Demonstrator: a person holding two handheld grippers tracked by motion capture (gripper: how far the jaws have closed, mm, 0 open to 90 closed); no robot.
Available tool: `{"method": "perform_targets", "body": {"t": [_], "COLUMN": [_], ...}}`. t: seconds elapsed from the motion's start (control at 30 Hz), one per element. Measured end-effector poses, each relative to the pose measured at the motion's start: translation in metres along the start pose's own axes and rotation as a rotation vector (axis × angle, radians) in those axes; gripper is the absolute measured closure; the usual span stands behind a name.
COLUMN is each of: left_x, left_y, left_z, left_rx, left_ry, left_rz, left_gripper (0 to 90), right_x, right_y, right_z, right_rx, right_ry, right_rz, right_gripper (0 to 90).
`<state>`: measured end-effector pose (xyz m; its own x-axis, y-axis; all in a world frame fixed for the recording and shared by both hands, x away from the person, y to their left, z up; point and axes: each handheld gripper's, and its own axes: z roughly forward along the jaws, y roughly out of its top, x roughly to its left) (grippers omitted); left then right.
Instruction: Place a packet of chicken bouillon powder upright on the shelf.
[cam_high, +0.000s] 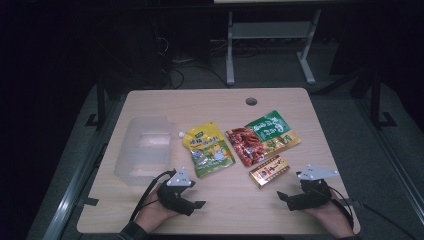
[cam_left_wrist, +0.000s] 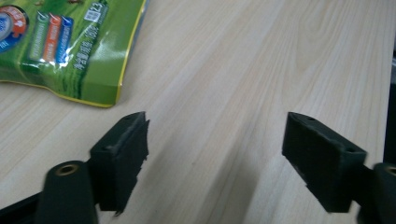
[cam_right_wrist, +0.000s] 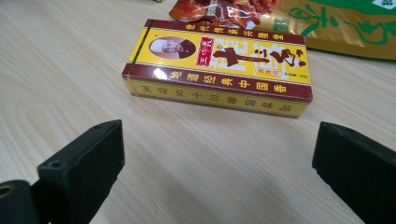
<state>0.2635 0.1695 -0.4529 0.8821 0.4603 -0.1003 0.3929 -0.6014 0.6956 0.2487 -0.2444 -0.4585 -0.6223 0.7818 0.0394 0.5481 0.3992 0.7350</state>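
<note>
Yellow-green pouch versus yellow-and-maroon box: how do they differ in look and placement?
The yellow-green pouch is a soft, glossy bag; the yellow-and-maroon box is a rigid, sharp-edged carton. The pouch looks larger. The pouch lies by the clear plastic bin, ahead of the left hand-held gripper; the box lies ahead of the right hand-held gripper. Both lie flat on the wooden table, ungrasped.

The tabletop (cam_high: 215, 105) is pale wood with fine streaked grain. At far left sits a clear, colourless plastic box (cam_high: 142, 147). Right of it lies a yellow and green pouch (cam_high: 208, 149) with a yellow edge and small printed panels in blue, orange and white. Further right is a red snack packet (cam_high: 245, 145), then a green and gold packet (cam_high: 274, 131) with white lettering. Nearest lies a yellow carton (cam_right_wrist: 219, 70) banded in dark maroon, with dark characters and a red label. Each hand-held gripper (cam_high: 186, 199) (cam_high: 300, 196) is black, topped by a grey plate.
</note>
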Motion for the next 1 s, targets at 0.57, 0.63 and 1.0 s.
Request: {"method": "perform_targets", "body": {"t": [0.57, 0.63, 1.0], "left_x": [0.014, 0.018, 0.043], "left_y": [0.053, 0.06, 0.089], "left_z": [-0.001, 0.0, 0.022], "left_rx": [-0.056, -0.059, -0.052], "left_ry": [0.064, 0.081, 0.173], "left_rz": [-0.077, -0.078, -0.115], "left_gripper": [74.3, 79.9, 89.7], "right_x": [-0.003, -0.002, -0.003], "right_y": [0.001, 0.001, 0.002], "right_z": [0.001, 0.002, 0.003], "right_rx": [0.001, -0.003, -0.002], "right_ry": [0.01, 0.014, 0.019], "right_rz": [0.007, 0.01, -0.003], "right_gripper": [2.0, 2.0, 2.0]}}
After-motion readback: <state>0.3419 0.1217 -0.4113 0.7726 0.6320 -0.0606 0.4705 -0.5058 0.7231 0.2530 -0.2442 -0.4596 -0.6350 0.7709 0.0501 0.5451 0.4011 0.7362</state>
